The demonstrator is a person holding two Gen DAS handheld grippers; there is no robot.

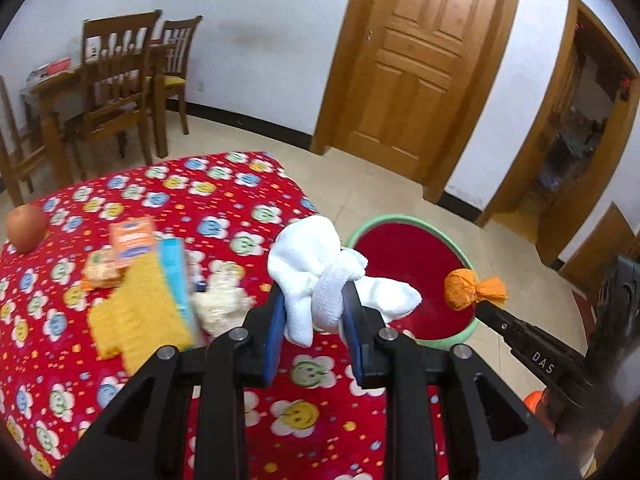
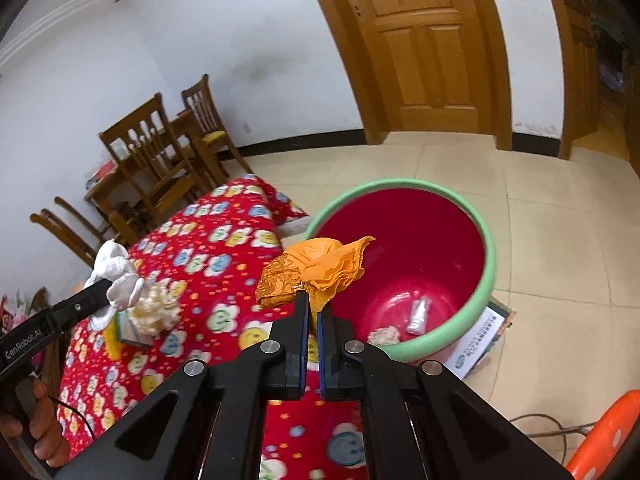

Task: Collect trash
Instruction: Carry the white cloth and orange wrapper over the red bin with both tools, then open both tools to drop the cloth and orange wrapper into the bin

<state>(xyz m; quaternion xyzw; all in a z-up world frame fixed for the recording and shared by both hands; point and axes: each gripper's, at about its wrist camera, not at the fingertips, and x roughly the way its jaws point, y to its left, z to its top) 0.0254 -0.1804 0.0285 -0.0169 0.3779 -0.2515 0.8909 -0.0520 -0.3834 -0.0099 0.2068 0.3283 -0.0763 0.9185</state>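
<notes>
My left gripper (image 1: 314, 300) is shut on a crumpled white cloth wad (image 1: 316, 260) and holds it above the table's right edge; the wad also shows in the right wrist view (image 2: 116, 276). My right gripper (image 2: 312, 304) is shut on a crumpled orange paper napkin (image 2: 316, 268), held at the near rim of the bin; the napkin also shows in the left wrist view (image 1: 468, 284). The bin (image 2: 484, 280) is a red bucket with a green rim on the floor beside the table, with small scraps at its bottom.
The table carries a red flowered cloth (image 1: 224, 200). On it lie a yellow knitted cloth (image 1: 140, 316), a blue and orange box (image 1: 176, 272), a crumpled white wad (image 1: 220, 300), snack packets (image 1: 132, 240) and an apple (image 1: 26, 228). Wooden chairs (image 1: 116, 84) stand behind. A door (image 1: 416, 60) is at the back.
</notes>
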